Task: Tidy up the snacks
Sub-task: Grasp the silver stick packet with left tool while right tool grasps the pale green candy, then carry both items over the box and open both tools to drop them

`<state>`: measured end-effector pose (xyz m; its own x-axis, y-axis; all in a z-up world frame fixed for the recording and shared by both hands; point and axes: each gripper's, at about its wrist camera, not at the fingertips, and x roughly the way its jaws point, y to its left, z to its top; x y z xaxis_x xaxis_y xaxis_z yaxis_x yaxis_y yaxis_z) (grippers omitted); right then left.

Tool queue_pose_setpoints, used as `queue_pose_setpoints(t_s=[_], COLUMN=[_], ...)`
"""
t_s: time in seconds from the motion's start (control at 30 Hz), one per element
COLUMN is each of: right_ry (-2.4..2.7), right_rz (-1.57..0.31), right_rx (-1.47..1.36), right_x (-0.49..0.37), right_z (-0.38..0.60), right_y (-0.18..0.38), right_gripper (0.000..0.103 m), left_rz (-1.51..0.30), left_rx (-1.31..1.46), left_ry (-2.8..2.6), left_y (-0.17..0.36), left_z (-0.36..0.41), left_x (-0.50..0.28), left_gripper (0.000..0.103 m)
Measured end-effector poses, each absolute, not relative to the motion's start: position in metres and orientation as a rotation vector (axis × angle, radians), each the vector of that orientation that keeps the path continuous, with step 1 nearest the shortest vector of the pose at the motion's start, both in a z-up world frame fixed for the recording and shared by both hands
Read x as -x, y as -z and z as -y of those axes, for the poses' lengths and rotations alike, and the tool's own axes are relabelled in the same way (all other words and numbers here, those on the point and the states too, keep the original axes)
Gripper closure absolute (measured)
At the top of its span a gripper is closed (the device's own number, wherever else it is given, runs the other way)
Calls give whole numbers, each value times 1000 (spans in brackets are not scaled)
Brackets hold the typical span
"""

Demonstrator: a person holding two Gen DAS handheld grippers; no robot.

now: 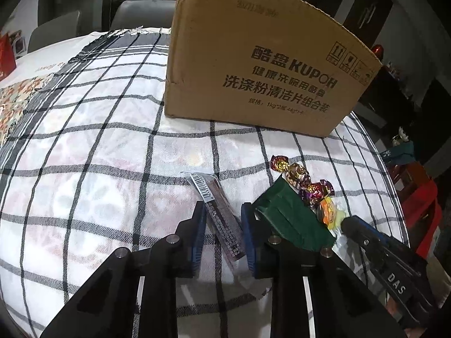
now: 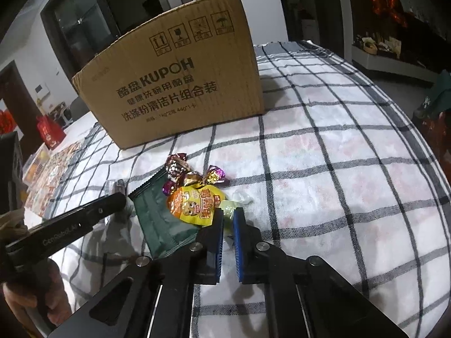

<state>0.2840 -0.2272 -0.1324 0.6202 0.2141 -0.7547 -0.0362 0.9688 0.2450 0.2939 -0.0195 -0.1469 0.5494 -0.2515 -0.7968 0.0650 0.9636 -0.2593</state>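
Observation:
A brown cardboard box (image 1: 253, 64) stands at the back of the checked tablecloth; it also shows in the right wrist view (image 2: 174, 84). My left gripper (image 1: 222, 211) is open, its jaws on either side of a long dark snack bar (image 1: 217, 211) with a barcode. A dark green packet (image 1: 287, 214) lies right of it, also in the right wrist view (image 2: 157, 219). Foil candies (image 2: 194, 171) and an orange-yellow snack pouch (image 2: 194, 202) lie on it. My right gripper (image 2: 227, 214) is nearly closed around a pale green-wrapped candy (image 2: 227, 211).
The checked tablecloth (image 1: 84, 155) covers the table. A red bag (image 2: 49, 132) and printed packets (image 2: 48, 174) lie at the far left. Chairs (image 1: 135, 14) stand behind the table. Red and green boxes (image 1: 417, 197) sit off the right edge.

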Motion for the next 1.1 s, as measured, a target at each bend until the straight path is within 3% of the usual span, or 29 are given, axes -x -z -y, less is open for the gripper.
queue_pose_setpoints(t_s=[0.13, 0.23, 0.73, 1.1], right_ry=[-151, -167, -138, -156], right_rz=[-895, -917, -890, -853], right_rx=[-209, -225, -54, -125], right_x=[-287, -291, -297, -280], right_z=[226, 225, 206, 218], right_y=[133, 135, 138, 119], right_gripper=[92, 79, 81, 82], left_rz=[-962, -950, -930, -886], left_rx=[204, 207, 216, 181], left_ry=[188, 195, 206, 230], left_y=[143, 140, 131, 109], left_z=[17, 14, 11, 17], left_x=[-290, -285, -278, -265], left_gripper=[80, 81, 84, 86])
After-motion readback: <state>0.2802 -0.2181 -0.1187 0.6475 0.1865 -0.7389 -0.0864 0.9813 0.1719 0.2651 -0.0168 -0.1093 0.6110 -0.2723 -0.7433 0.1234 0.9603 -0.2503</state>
